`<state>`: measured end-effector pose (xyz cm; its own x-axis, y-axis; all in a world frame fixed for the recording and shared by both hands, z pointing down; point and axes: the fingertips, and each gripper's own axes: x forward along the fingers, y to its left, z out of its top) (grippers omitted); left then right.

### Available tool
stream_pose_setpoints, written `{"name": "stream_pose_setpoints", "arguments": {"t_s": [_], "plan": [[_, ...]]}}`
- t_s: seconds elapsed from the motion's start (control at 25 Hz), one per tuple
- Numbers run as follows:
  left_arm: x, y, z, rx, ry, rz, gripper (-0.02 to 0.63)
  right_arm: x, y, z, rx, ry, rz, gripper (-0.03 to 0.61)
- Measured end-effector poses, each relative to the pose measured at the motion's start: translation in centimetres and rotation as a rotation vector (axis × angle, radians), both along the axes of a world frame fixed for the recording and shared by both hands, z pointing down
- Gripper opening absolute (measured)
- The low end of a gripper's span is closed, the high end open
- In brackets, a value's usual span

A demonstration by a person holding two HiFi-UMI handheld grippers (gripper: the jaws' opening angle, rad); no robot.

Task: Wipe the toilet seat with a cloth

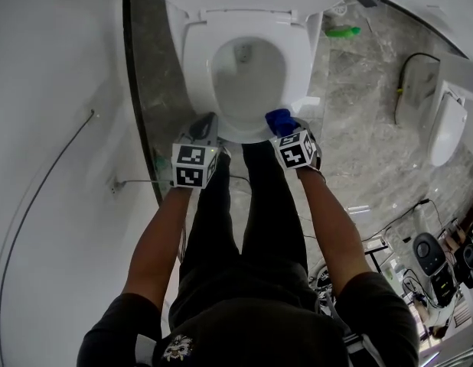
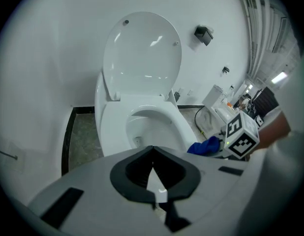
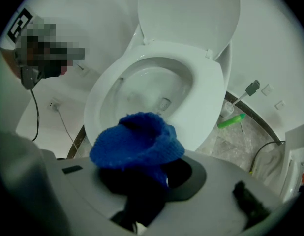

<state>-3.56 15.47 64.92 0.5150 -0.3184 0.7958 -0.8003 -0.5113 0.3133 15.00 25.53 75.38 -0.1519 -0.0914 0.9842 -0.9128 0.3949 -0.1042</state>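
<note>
A white toilet stands ahead with its lid (image 2: 142, 53) raised and its seat (image 1: 197, 67) down over the bowl. My right gripper (image 1: 281, 121) is shut on a bunched blue cloth (image 3: 137, 141), held at the seat's front right rim (image 3: 208, 107). The cloth (image 1: 278, 119) shows as a blue lump just past the marker cube. My left gripper (image 1: 207, 125) is shut with nothing in it and hovers beside the seat's front left edge; its jaws meet in a closed line in the left gripper view. The right gripper's cube (image 2: 240, 136) and cloth (image 2: 205, 146) show to its right.
A green bottle (image 1: 342, 31) lies on the marble floor right of the toilet. A black cable (image 1: 405, 75) runs to a white appliance (image 1: 447, 128) at the right. White wall (image 1: 60, 128) closes the left side. The person's legs (image 1: 236, 220) stand before the bowl.
</note>
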Motion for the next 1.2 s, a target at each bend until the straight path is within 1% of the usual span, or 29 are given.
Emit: {"name": "stream_pose_setpoints", "arguments": {"t_s": [0.16, 0.32, 0.4, 0.48, 0.6, 0.68, 0.8, 1.04, 1.2], "plan": [[-0.9, 0.1, 0.3, -0.017, 0.004, -0.024, 0.009, -2.6, 1.9, -0.1, -0.024, -0.009, -0.067, 0.1], [-2.2, 0.1, 1.0, -0.037, 0.005, -0.066, 0.011, -5.4, 2.4, -0.1, -0.001, -0.003, -0.196, 0.1], [-2.7, 0.5, 1.5, -0.047, 0.002, -0.081, 0.01, -7.1, 2.4, 0.0, 0.005, -0.022, -0.247, 0.101], [-3.1, 0.9, 1.9, -0.058, 0.003, -0.099, 0.011, -9.2, 2.5, -0.1, 0.017, -0.043, -0.32, 0.103], [-3.8, 1.5, 2.2, -0.076, 0.003, -0.122, 0.011, -12.8, 2.2, 0.1, 0.05, -0.047, -0.45, 0.103], [-4.5, 1.8, 2.5, -0.082, 0.0, -0.136, 0.011, -14.7, 1.5, 0.3, 0.067, -0.049, -0.49, 0.103], [-5.8, 1.8, 2.8, -0.089, -0.002, -0.167, 0.009, -16.8, -0.2, 0.4, 0.085, -0.064, -0.495, 0.103], [-8.3, 1.6, 3.4, -0.103, -0.014, -0.232, 0.01, -18.9, -4.0, 0.4, 0.09, -0.092, -0.427, 0.103], [-8.9, 1.1, 3.5, -0.102, -0.011, -0.246, 0.01, -19.8, -7.8, 0.4, 0.112, -0.102, -0.388, 0.103]]}}
